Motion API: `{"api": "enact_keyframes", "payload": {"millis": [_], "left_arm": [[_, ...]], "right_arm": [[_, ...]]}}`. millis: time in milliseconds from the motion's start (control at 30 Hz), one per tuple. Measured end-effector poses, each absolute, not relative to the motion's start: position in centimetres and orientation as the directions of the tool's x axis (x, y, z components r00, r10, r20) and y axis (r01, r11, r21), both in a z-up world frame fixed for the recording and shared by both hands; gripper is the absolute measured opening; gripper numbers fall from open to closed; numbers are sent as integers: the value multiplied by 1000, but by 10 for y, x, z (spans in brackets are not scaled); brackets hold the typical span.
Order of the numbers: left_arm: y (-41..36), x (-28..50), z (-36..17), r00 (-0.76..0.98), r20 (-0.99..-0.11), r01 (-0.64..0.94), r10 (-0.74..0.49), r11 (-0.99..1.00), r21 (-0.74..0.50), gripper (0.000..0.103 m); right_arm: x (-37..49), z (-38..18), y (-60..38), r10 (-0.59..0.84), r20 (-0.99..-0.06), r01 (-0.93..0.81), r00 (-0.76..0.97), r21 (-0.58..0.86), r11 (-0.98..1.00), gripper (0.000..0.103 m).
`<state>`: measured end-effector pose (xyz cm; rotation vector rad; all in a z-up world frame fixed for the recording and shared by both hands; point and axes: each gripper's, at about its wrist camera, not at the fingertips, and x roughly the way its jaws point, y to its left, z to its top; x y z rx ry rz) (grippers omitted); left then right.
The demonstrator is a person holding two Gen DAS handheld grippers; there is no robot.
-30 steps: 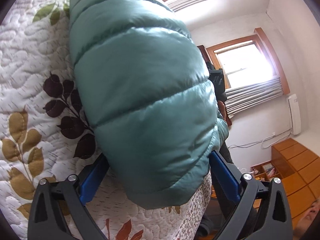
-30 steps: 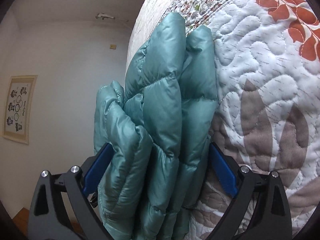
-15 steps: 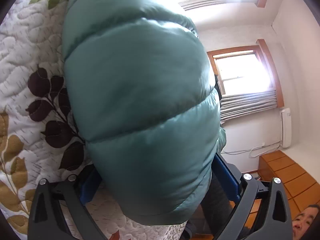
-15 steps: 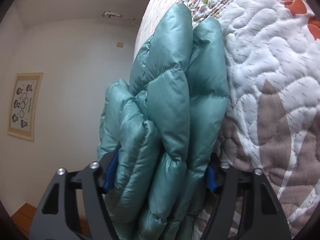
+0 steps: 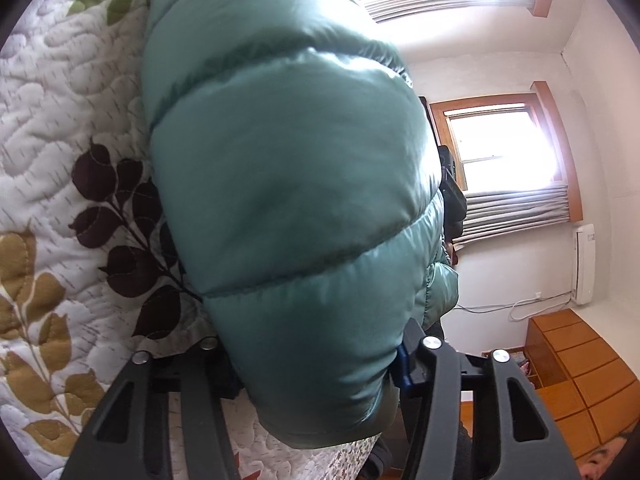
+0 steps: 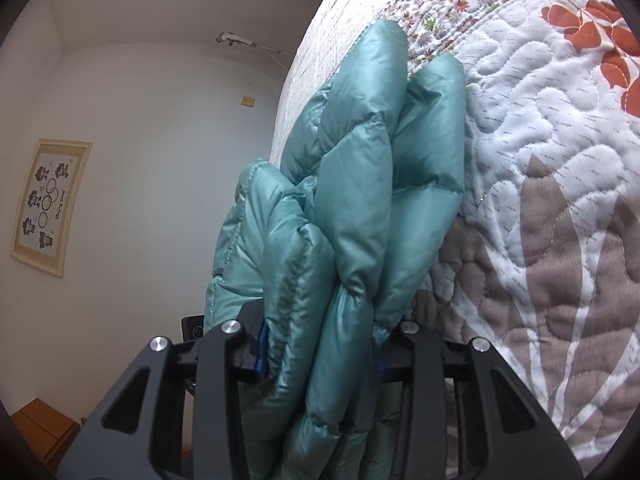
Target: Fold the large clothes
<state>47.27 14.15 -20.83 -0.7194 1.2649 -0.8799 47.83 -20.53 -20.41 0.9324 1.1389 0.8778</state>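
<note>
One puffer jacket [image 5: 288,200], two tongs — left tongs [image 5: 308,360] and right tongs [image 6: 320,344] each clenched on it; its long axis runs straight ahead of both, against the quilt [image 6: 540,160].

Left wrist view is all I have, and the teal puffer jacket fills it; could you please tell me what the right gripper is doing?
Observer: The right gripper is shut on the teal puffer jacket, clamping several bunched layers.
Operator: Thanks. What lies beside the jacket there?
Observer: The quilted bedspread, with an orange leaf print near the top right corner.
Operator: Anything on the wall on that side?
Observer: A framed picture hangs on the white wall at left.
</note>
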Motion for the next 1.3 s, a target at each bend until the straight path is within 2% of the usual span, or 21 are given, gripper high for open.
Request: {"api": "enact_keyframes", "payload": {"millis": [367,600,767,933,1167,1300], "left_arm": [[176,460,-165,100,-479,229,-872,489,-842,50],[233,412,-146,148,-474,255,-868,496,-830,50],[276,348,-140,179,-470,285,-864,503,-816,50],[309,293,-158,197,-465,282,-863,504,-816,50],[334,286,-206,194,-441,211,-876,477,-853,51],[335,289,-219,186,-419,214,-889,453,-866,59]], "right_arm": [[439,-151,-164,925,-328,-176,194,916,362,35],[391,-127,-100,937,-315,-247,150,906,344,35],[339,-119,-50,948,-304,-302,96,898,319,35],[292,-127,-6,949,-313,-332,30,893,305,35],[280,-166,14,938,-345,-253,-2,908,334,35],[285,-180,3,939,-344,-212,-2,918,335,37]]}}
